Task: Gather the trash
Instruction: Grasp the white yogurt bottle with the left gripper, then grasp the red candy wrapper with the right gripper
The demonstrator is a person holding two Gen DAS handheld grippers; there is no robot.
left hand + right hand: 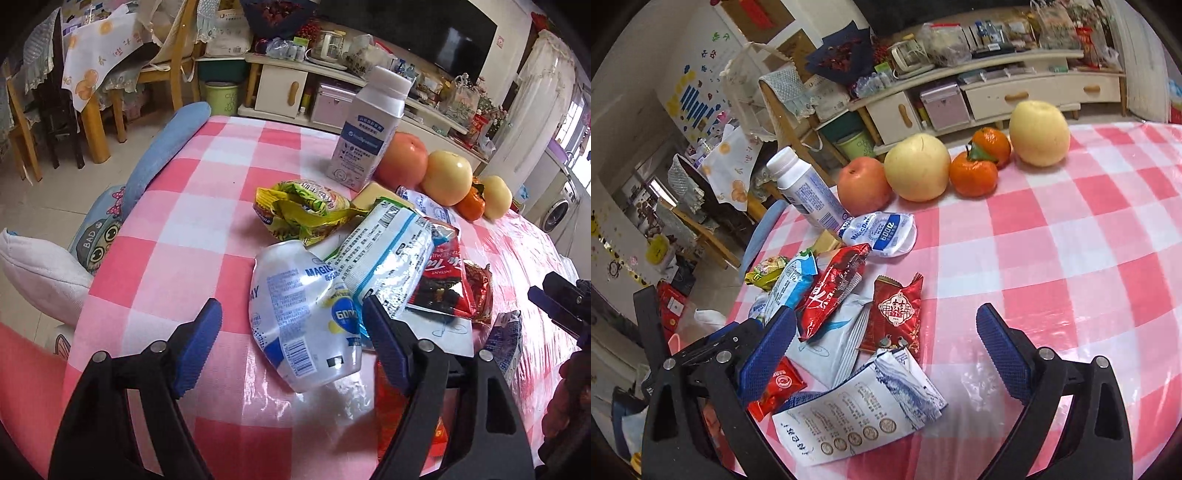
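A heap of trash lies on the pink-and-white checked table [192,229]. My left gripper [291,306] hovers open over a crushed white "Magic Day" bottle [303,317], its pads not pressing on it. Behind the bottle lie a green-yellow wrapper [303,210], a white-and-blue packet [384,254] and a red packet [443,280]. My right gripper [886,314] stands wide open above a flattened white carton [857,413], with a patterned red wrapper [897,314] just beyond. The right gripper [554,306] also shows at the right edge of the left wrist view.
An upright white bottle [369,125], a red apple [864,188], two yellow pears [918,168] and two orange fruits [975,175] stand in a row behind the heap. A blue cushion [166,147] leans at the table's left edge. Chairs and a cabinet [1034,92] stand beyond.
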